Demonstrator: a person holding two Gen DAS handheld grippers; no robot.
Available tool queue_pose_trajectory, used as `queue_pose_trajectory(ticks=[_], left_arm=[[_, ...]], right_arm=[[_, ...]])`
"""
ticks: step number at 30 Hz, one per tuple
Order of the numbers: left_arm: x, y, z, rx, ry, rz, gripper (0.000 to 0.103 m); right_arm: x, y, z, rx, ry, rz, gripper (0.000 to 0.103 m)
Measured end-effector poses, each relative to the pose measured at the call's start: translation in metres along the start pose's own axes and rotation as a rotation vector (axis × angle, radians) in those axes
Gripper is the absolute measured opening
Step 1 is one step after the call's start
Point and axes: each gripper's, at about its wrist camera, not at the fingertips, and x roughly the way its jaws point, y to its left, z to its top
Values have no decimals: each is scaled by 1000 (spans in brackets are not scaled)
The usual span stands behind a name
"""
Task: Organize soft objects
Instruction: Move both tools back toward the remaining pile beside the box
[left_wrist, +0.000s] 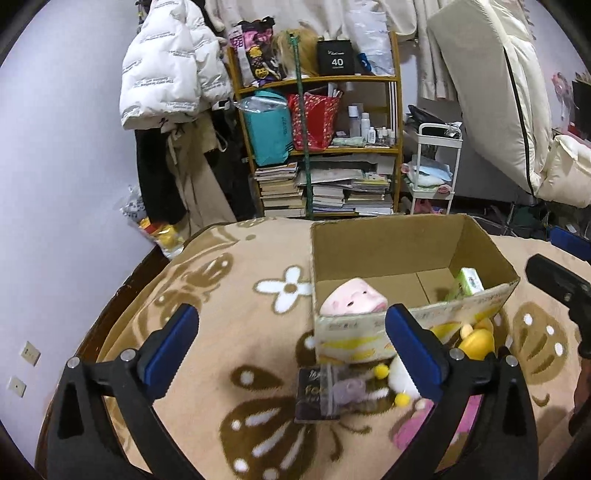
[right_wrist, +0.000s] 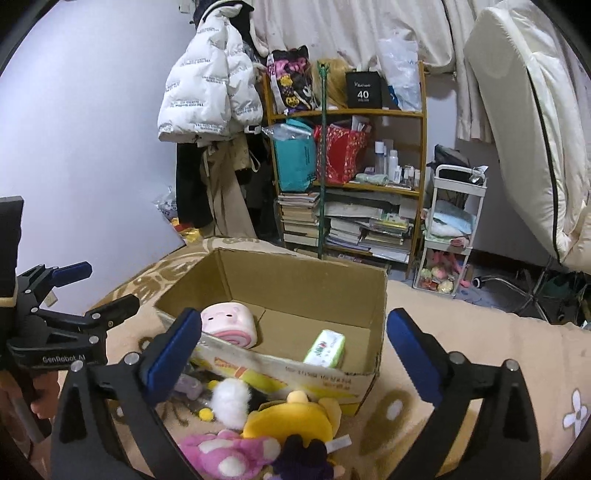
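An open cardboard box (left_wrist: 476, 240) (right_wrist: 376, 295) stands on a beige flowered blanket (left_wrist: 221, 306). Inside lie a pink pig-faced plush roll (left_wrist: 352, 295) (right_wrist: 231, 323) and a green-white tissue pack (left_wrist: 469, 281) (right_wrist: 325, 348). In front of the box lie a yellow plush (right_wrist: 295, 415) (left_wrist: 476, 341), a white pom-pom toy (right_wrist: 231, 400) (left_wrist: 400, 376), a pink spotted plush (right_wrist: 221, 452) and a dark purple plush (right_wrist: 303, 456). My left gripper (left_wrist: 291, 350) is open and empty, left of the box front. My right gripper (right_wrist: 293, 358) is open and empty above the toys.
A small dark packet (left_wrist: 314, 395) and a lilac item (left_wrist: 349, 391) lie by the box front. Behind the bed stand a cluttered wooden shelf (left_wrist: 325, 147), hanging coats (left_wrist: 173, 66), a white trolley (left_wrist: 436, 170) and a leaning mattress (left_wrist: 495, 92).
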Motion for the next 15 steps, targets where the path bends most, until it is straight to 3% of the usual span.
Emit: queue_pose_trajectory(ticks=[15], left_arm=[[-15, 27, -32, -56, 132, 15, 100]], right_arm=[[-43, -3, -28, 26, 43, -41, 103]])
